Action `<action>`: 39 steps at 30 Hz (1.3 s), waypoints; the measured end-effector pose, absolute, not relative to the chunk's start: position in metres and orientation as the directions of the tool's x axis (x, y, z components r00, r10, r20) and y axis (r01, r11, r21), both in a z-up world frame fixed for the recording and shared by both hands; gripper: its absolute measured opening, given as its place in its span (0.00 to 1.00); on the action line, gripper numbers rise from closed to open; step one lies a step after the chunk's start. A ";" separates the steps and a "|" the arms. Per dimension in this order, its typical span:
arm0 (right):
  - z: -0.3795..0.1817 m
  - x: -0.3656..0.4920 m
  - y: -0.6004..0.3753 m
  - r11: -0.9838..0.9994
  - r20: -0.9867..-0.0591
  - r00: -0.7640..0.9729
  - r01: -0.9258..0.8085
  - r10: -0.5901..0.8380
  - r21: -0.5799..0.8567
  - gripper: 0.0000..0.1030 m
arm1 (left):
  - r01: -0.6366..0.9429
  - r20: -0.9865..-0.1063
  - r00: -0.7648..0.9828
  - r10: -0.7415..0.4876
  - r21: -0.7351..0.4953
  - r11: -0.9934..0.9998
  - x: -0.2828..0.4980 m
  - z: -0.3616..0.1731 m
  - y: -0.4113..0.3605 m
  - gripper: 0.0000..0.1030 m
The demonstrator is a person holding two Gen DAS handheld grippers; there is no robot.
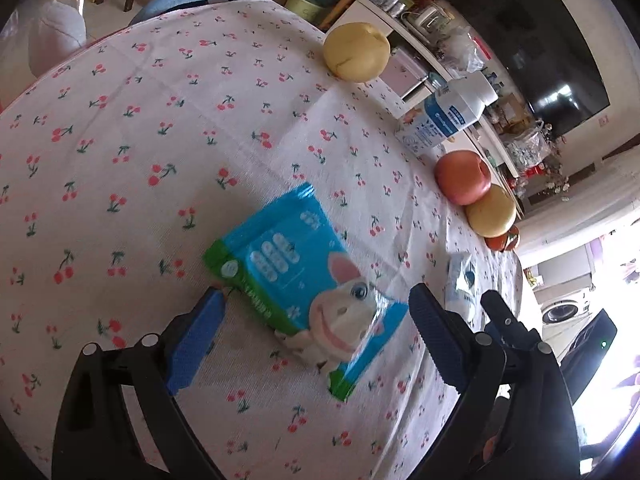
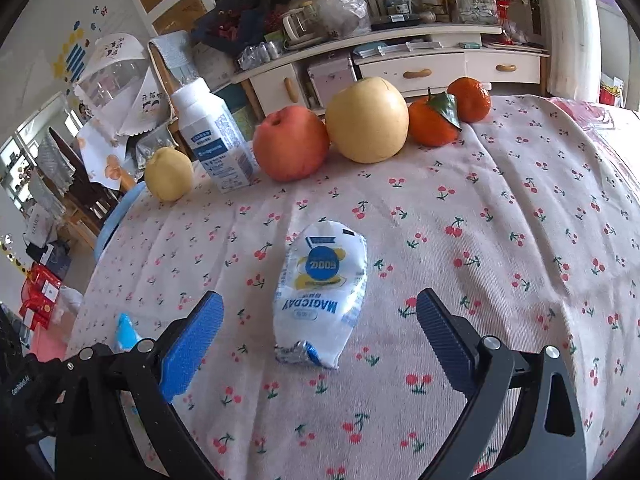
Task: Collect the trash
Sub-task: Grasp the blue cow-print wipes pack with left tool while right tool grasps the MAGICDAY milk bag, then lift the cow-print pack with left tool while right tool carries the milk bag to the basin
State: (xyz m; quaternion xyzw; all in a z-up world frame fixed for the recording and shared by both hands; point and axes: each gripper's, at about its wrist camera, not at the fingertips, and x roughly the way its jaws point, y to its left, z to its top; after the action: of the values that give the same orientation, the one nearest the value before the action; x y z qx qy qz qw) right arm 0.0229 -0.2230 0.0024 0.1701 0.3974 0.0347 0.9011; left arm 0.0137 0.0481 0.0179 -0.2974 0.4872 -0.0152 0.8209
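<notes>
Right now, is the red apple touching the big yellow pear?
Yes, the red apple leans against the big yellow pear with no gap showing.

Lived-in home, living/dining room. Cherry-print tablecloth [image 2: 500,240] as landmark. Along its far edge: apple [image 2: 291,148], pear [image 2: 367,120], two tangerines [image 2: 432,126], milk carton [image 2: 214,140], like a household table. Behind it: long low white cabinet [image 2: 420,68] with drawers, top crowded with bags, jars and bottles. Above that: big dark TV screen [image 1: 552,60]. Left of the cloth: wall with paper cutouts and stickers [image 2: 76,56], wooden chairs [image 2: 80,196]. Off the cloth's right end in left wrist view: washing machine [image 1: 564,308].
</notes>
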 end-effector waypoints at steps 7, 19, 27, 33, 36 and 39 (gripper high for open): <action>-0.009 0.036 -0.221 0.951 -0.731 0.657 0.069 0.185 0.302 0.83 | -0.258 -0.810 0.526 -0.258 -0.442 0.859 0.025 0.019 0.039 0.91; -0.016 0.044 -0.200 0.988 -0.761 0.640 0.024 0.104 0.155 0.69 | -0.147 -0.823 0.562 -0.087 -0.203 0.968 0.018 0.017 0.014 0.79; -0.016 0.041 -0.180 0.996 -0.765 0.638 -0.044 0.088 0.077 0.60 | -0.099 -0.815 0.572 -0.091 -0.179 0.979 0.014 0.019 0.019 0.62; -0.009 0.036 -0.173 0.988 -0.754 0.638 -0.102 0.157 0.119 0.59 | -0.077 -0.807 0.576 -0.130 -0.212 0.974 0.009 0.017 0.027 0.55; -0.005 0.032 -0.168 0.984 -0.749 0.638 -0.127 0.180 0.128 0.59 | -0.071 -0.804 0.576 -0.148 -0.229 0.971 0.005 0.017 0.033 0.53; -0.002 0.028 -0.163 0.978 -0.744 0.635 -0.149 0.206 0.144 0.59 | -0.070 -0.801 0.577 -0.161 -0.245 0.967 0.001 0.018 0.040 0.52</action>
State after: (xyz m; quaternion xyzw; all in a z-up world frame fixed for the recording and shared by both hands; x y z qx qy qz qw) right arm 0.0279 -0.1627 -0.0023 0.0342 0.4154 0.0984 0.9036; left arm 0.0010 0.0398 0.0177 -0.1257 0.4592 -0.0258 0.8790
